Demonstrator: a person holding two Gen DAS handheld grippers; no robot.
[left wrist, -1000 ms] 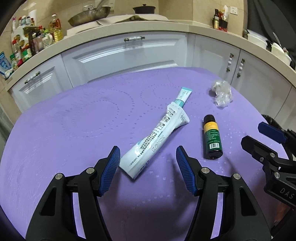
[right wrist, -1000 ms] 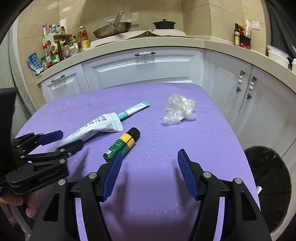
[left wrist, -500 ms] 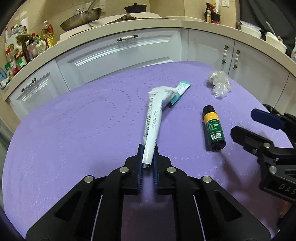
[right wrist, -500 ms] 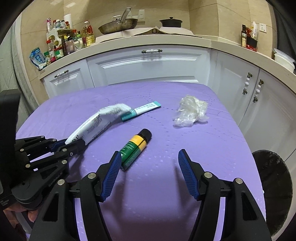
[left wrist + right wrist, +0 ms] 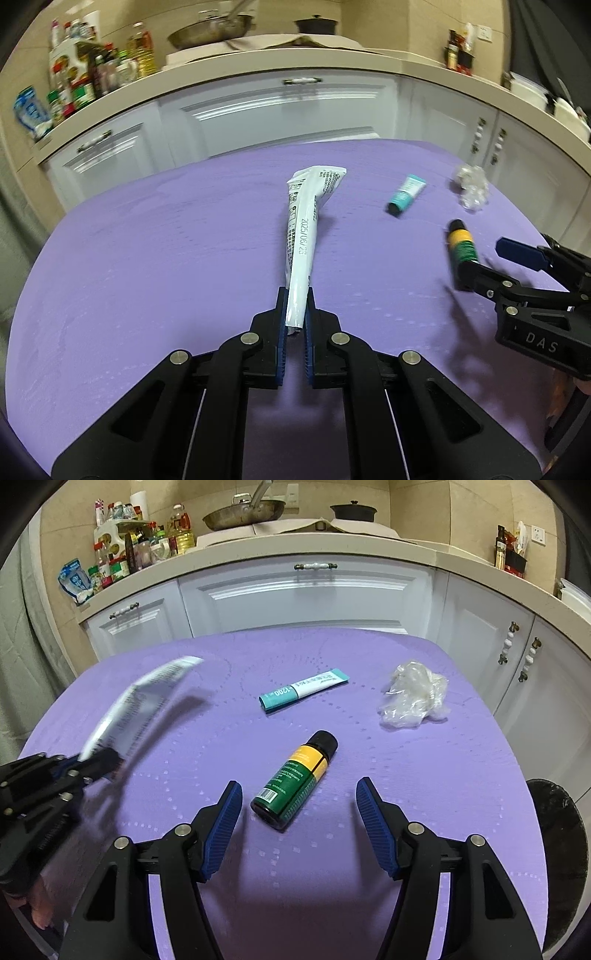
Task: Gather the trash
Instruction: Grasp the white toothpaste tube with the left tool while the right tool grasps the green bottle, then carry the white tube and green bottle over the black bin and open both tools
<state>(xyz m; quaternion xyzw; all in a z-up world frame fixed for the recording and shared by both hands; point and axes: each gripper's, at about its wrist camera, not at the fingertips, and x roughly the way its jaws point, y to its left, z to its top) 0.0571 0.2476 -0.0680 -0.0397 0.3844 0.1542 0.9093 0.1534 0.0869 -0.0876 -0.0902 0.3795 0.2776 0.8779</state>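
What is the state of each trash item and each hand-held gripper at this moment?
White tube: clamped at its flat end in the left hand-held gripper, lifted off the purple table.
Teal tube: lying flat on the table.
Green bottle: lying on its side, black cap on.
Clear plastic wrap: crumpled, resting on the table.
Right hand-held gripper: open, empty, just in front of the green bottle.
Black bin: open, beside the table.

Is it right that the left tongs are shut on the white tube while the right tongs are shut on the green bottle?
Not quite. The left tongs are shut on the white tube, but the right tongs are open; the green bottle lies on the table between them, ungripped. The right wrist view shows it.
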